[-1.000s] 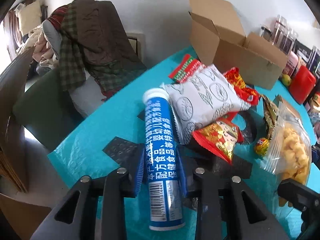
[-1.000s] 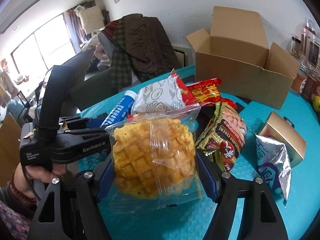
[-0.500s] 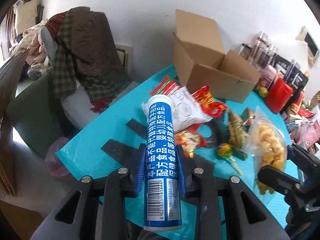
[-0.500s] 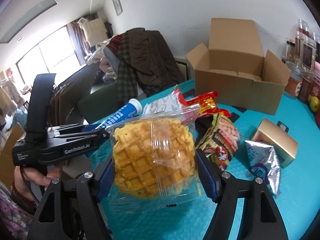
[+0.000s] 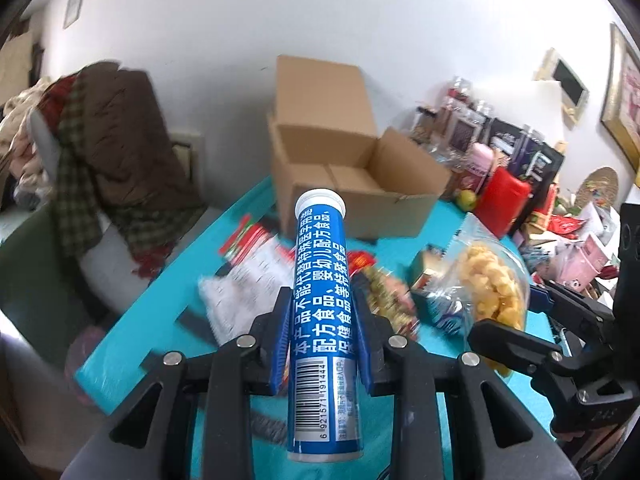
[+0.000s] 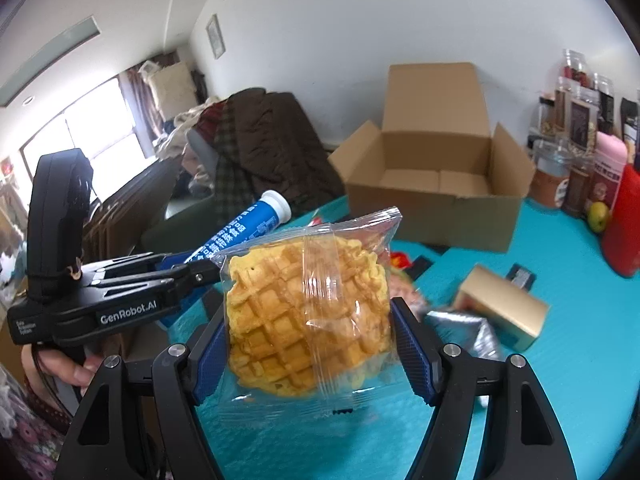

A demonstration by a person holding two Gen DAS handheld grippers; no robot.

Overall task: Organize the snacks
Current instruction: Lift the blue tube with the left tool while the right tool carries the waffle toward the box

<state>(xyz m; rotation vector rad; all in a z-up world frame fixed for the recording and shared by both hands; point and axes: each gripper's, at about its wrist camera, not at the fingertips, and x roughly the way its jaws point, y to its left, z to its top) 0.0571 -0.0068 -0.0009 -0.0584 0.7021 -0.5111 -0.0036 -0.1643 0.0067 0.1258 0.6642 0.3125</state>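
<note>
Both loads now lifted higher off table (image 5: 168, 320), nearer box (image 5: 360, 184): left gripper (image 5: 322, 332) clamped tight on tube (image 5: 322, 300), right gripper (image 6: 308, 344) half-wide, pinching waffle pack (image 6: 308, 312). Ready for boxing.

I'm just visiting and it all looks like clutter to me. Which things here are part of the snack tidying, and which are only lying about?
Part of the job:
- blue tube, in the left hand-held gripper
- wrapped waffle cake, in the right hand-held gripper
- open cardboard box
- loose snack packets on the table

Lying about:
- clothes pile
- jars
- red container
</note>
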